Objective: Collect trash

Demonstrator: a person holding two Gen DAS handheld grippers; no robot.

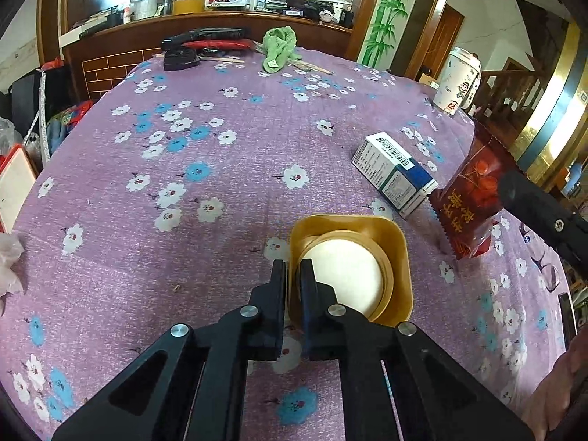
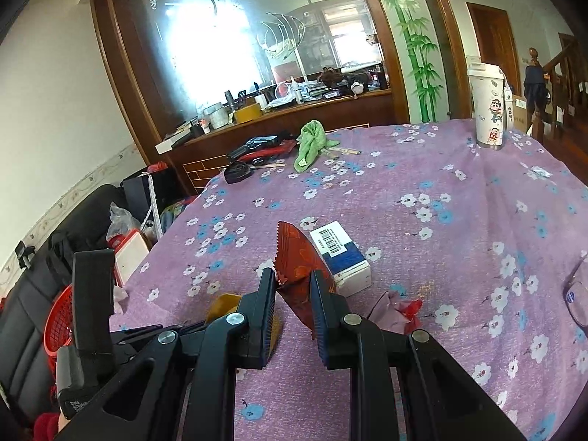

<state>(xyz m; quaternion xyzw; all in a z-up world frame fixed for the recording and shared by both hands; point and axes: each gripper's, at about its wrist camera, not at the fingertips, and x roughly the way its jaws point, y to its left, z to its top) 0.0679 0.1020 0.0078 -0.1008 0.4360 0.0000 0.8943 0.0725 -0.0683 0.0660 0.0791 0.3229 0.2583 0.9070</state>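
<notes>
The near wall of the yellow cup [image 1: 351, 264] is pinched between the nearly closed left gripper [image 1: 293, 275], while the red wrapper [image 2: 301, 261] is clamped in the narrowly parted right gripper [image 2: 293, 286], so a drop into the cup, just left of the right fingers, is apparently called for next.

Wide bare cloth lies on my left: the table [image 1: 220, 154] is open from my left jaws out to the far edge, with only a crumpled tissue [image 1: 9, 261] at the left rim. Ahead of my right jaws the blue-and-white box [image 2: 340, 257] blocks the straight path, and a pink-and-red scrap [image 2: 395, 307] lies just right of them. The green cloth [image 2: 310, 143] and black tools [image 2: 253, 147] crowd the far edge; the white tumbler [image 2: 490, 104] stands far right, well apart.
</notes>
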